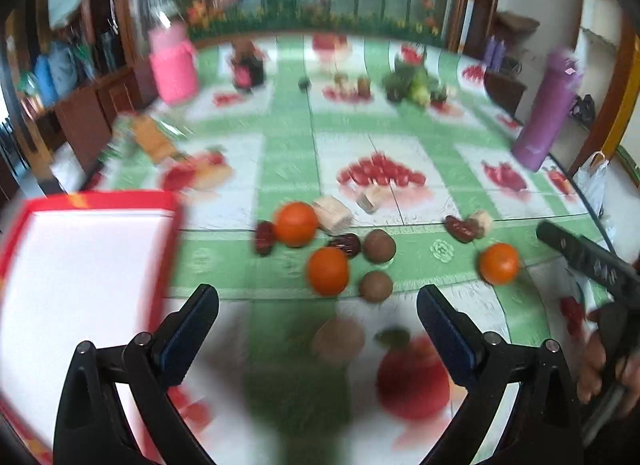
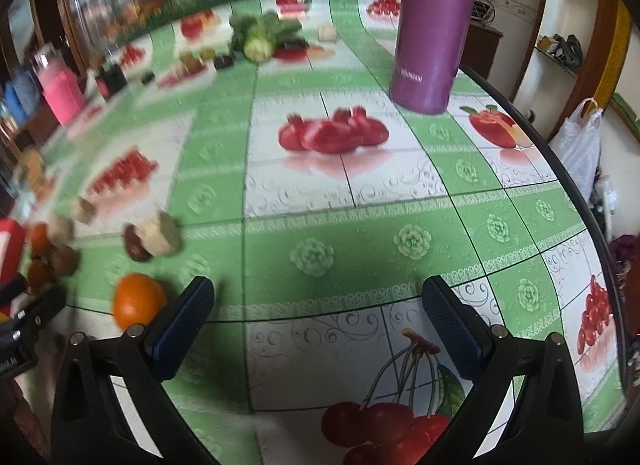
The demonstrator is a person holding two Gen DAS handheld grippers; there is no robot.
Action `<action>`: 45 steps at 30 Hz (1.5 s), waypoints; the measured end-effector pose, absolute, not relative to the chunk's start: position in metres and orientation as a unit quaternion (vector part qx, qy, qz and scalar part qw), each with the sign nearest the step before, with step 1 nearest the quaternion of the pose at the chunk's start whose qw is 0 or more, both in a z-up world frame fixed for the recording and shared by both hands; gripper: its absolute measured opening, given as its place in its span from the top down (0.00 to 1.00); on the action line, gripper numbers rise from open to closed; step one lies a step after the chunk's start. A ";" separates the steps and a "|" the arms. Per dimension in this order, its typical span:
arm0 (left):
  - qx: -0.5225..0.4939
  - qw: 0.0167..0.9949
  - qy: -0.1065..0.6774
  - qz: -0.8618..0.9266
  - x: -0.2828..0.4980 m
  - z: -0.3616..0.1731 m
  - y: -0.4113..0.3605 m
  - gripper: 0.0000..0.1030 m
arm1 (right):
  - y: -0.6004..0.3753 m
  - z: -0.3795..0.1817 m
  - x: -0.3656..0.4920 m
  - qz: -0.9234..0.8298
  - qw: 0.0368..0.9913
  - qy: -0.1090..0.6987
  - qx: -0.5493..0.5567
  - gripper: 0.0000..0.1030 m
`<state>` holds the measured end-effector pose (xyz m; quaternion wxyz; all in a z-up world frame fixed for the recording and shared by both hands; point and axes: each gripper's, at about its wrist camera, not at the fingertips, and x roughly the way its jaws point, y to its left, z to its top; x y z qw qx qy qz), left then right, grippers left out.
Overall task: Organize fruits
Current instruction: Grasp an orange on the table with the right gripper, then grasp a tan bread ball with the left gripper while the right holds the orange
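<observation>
In the left wrist view, three oranges lie on the fruit-print tablecloth: one [image 1: 295, 223], one [image 1: 328, 271] and one to the right [image 1: 499, 263]. Two brown round fruits [image 1: 379, 245] [image 1: 375, 285] and dark red dates [image 1: 347, 244] [image 1: 458, 228] lie among them, with pale blocks [image 1: 332, 214]. A third brown fruit [image 1: 338, 340] lies blurred between the fingers. A red-rimmed white tray [image 1: 80, 265] is at left. My left gripper [image 1: 318, 315] is open and empty above the cloth. My right gripper [image 2: 318, 305] is open and empty; an orange [image 2: 137, 300] lies just left of its left finger.
A purple bottle [image 2: 434, 25] stands at the table's right side, also in the left wrist view [image 1: 546, 113]. A pink container [image 1: 174, 65], a dark jar [image 1: 248, 65] and green vegetables [image 1: 412, 83] stand at the far end. The table's round edge [image 2: 568, 185] curves on the right.
</observation>
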<state>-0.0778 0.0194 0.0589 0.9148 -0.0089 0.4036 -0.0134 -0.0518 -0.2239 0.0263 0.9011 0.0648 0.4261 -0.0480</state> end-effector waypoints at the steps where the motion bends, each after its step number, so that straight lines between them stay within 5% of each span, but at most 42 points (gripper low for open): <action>1: -0.003 0.920 0.391 -0.010 -0.086 0.066 0.020 0.02 | -0.227 0.033 -0.059 -0.039 0.911 0.403 0.083 0.00; 6: 0.026 0.937 0.347 0.017 -0.134 0.086 0.041 0.00 | -0.224 0.046 -0.072 0.045 0.921 0.364 0.134 0.00; 14: 0.018 0.928 0.371 0.040 -0.137 0.074 0.056 0.01 | -0.167 0.041 -0.081 0.121 0.915 0.383 0.030 0.01; 20: 0.017 0.926 0.377 0.025 -0.135 0.068 0.050 0.01 | -0.157 0.024 -0.070 0.122 0.900 0.418 0.005 0.28; 24: 0.031 0.924 0.381 0.017 -0.132 0.061 0.040 0.01 | -0.154 0.017 -0.061 0.103 0.897 0.429 -0.002 0.36; 32: 0.025 0.907 0.420 -0.005 -0.110 0.039 0.023 0.31 | -0.150 0.012 -0.056 0.100 0.897 0.431 -0.012 0.65; 45: -0.003 0.890 0.455 -0.018 -0.085 0.024 0.008 0.42 | -0.173 0.017 -0.053 0.090 0.896 0.430 0.056 0.65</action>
